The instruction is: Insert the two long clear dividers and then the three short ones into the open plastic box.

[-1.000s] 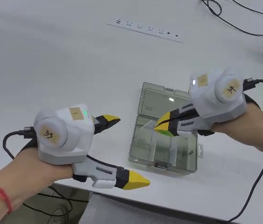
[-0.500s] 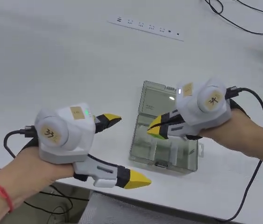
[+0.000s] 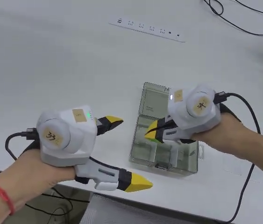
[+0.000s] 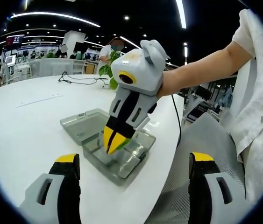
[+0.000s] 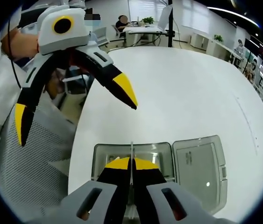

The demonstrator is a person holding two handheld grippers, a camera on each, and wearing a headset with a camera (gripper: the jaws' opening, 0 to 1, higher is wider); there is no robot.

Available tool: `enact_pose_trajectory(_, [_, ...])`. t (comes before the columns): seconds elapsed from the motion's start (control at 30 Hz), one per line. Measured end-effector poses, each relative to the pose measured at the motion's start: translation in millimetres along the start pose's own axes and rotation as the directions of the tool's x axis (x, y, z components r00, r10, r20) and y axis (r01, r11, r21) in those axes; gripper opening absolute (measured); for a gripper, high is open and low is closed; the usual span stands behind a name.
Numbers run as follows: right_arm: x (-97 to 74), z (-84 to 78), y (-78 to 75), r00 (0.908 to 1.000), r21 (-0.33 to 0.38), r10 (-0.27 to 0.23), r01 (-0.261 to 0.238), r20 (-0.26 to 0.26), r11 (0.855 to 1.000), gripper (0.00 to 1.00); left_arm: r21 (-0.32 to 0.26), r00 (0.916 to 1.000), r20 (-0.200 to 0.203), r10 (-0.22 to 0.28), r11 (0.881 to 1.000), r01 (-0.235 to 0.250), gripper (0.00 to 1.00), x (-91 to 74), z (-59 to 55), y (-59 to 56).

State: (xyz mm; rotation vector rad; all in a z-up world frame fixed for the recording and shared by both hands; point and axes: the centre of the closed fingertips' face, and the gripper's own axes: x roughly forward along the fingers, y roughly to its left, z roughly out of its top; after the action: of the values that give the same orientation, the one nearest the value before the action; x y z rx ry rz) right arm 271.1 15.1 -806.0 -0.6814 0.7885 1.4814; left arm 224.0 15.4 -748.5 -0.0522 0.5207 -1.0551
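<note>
The plastic box [image 3: 143,160] is lying open near the near edge of the smooth white worktop [image 3: 52,56]. It is a shallow, smoky-clear rectangular tray with rounded corners, and its flat hinged lid [image 3: 155,100] is folded back on the far side. Clear upright pieces [image 3: 155,150] are standing inside the tray, glinting pale against the tinted floor; how many there are is hard to tell.

The right hand-held gripper [image 3: 151,132], a rounded white shell with black jaws tipped in yellow, is hovering over the left half of the tray with its tips pointing left and down. In the right gripper view its jaws are pressing together on a thin clear divider [image 5: 131,150], seen edge-on as a fine bright line rising from between the yellow tips, directly above the tray's far wall. Whether the divider is touching the tray cannot be told.

The left hand-held gripper [image 3: 129,153] is sitting to the left of the box, just beside it, with its jaws spread wide and nothing between them. One yellow tip is pointing toward the tray's left wall and the other is hanging past the worktop's near edge.

A long white power strip [image 3: 147,30] is lying well beyond the box, with black cables [image 3: 243,28] trailing at the far right.
</note>
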Motion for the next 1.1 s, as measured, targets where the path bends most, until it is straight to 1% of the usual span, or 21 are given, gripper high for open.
enact_pose_trajectory(0.2, [9.1, -4.4, -0.2, 0.9995, 0.006, 0.001, -0.001, -0.031, 1.0, 0.02, 0.002, 1.0, -0.004, 0.0, 1.0, 0.0, 0.99, 0.2, -0.4, 0.2])
enact_pose_trajectory(0.27, [11.5, -6.1, 0.4, 0.9984, -0.017, -0.002, 0.001, -0.056, 1.0, 0.02, 0.001, 1.0, -0.005, -0.002, 1.0, 0.002, 0.99, 0.3, -0.4, -0.1])
enact_pose_trajectory(0.33, [12.7, -6.9, 0.6, 0.9977, -0.022, -0.006, 0.005, -0.067, 1.0, 0.02, 0.001, 1.0, -0.004, -0.002, 1.0, 0.002, 0.99, 0.3, -0.2, 0.0])
enact_pose_trajectory(0.43, [14.1, -8.9, 1.0, 0.996, -0.047, -0.014, 0.009, -0.089, 0.999, 0.02, -0.001, 1.0, -0.002, 0.0, 1.0, 0.0, 0.99, 0.9, 0.4, 0.1])
enact_pose_trajectory(0.57, [13.0, -9.7, -0.7, 0.9957, -0.048, -0.018, 0.013, -0.091, 0.999, 0.02, 0.002, 1.0, 0.0, -0.002, 1.0, 0.002, 0.99, 1.6, 2.0, -0.7])
enact_pose_trajectory(0.67, [12.7, -9.6, -0.7, 0.9958, -0.046, -0.02, 0.016, -0.09, 0.999, 0.02, 0.004, 1.0, -0.006, -0.002, 1.0, 0.002, 0.99, 1.6, 1.1, -0.8])
enact_pose_trajectory(0.77, [12.8, -10.5, -0.4, 0.9956, -0.028, -0.021, 0.019, -0.092, 0.999, 0.03, 0.006, 1.0, -0.009, -0.001, 1.0, 0.001, 0.99, 1.1, 1.0, -1.0])
enact_pose_trajectory(0.83, [12.3, -11.8, -0.7, 0.9959, -0.011, -0.026, 0.025, -0.086, 1.0, 0.11, 0.009, 0.9999, -0.011, -0.001, 1.0, 0.001, 0.99, 0.7, 1.1, -1.1])
enact_pose_trajectory(0.87, [10.3, -11.4, -0.5, 0.9966, -0.007, -0.029, 0.029, -0.077, 1.0, 0.12, 0.009, 0.9999, -0.011, 0.0, 1.0, 0.0, 0.99, 0.4, 0.7, -1.0])
enact_pose_trajectory(0.9, [8.7, -11.5, 0.9, 0.9968, 0.0, -0.025, 0.025, -0.076, 1.0, 0.12, 0.009, 0.9999, -0.011, 0.001, 1.0, -0.001, 0.99, 0.2, 0.7, -0.8])
enact_pose_trajectory(0.97, [3.6, -8.9, 0.6, 0.998, 0.013, -0.035, 0.035, -0.052, 0.999, 0.13, 0.01, 0.9999, -0.014, 0.003, 1.0, -0.003, 0.99, -0.2, -0.1, -0.7])
enact_pose_trajectory(1.1, [-11.5, -1.5, -1.1, 0.9985, 0.057, -0.053, 0.052, 0.012, 0.997, 0.16, 0.009, 0.9999, -0.014, 0.005, 1.0, -0.005, 0.98, -1.1, -0.6, -2.0])
